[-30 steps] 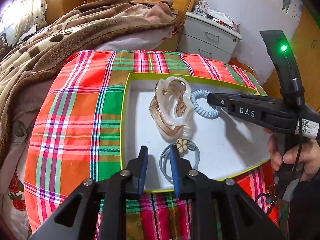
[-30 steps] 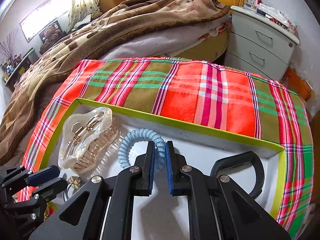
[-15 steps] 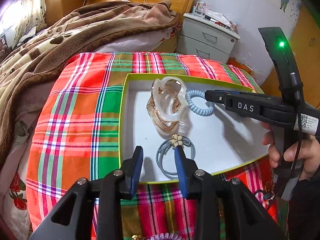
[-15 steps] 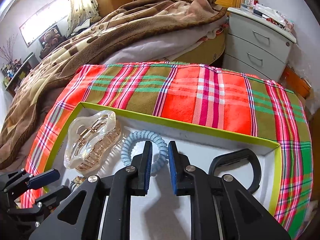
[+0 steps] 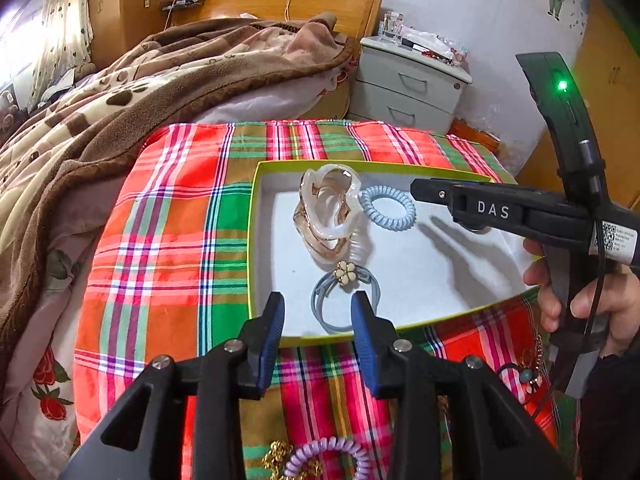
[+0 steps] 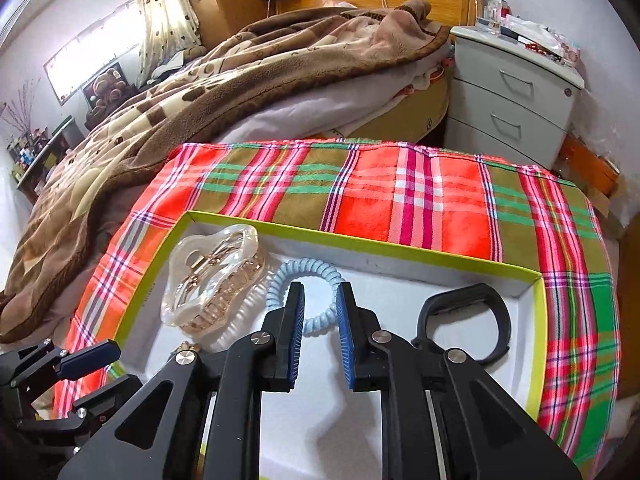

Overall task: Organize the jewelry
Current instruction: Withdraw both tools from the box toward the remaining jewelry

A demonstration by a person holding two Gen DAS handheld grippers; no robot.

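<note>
One hair claw [image 5: 329, 216] — lengthwise, seemingly, front-to-back

Left wrist view: close above near edge of white tray [image 5: 420, 280], angled down and across plaid cloth [image 5: 168, 216] toward bed [image 5: 140, 92]. Right wrist view: close over tray [image 6: 536, 344] from right side, same downward tilt. Shared: tray, cloth, bed, nightstand [image 6: 512, 92].
</note>
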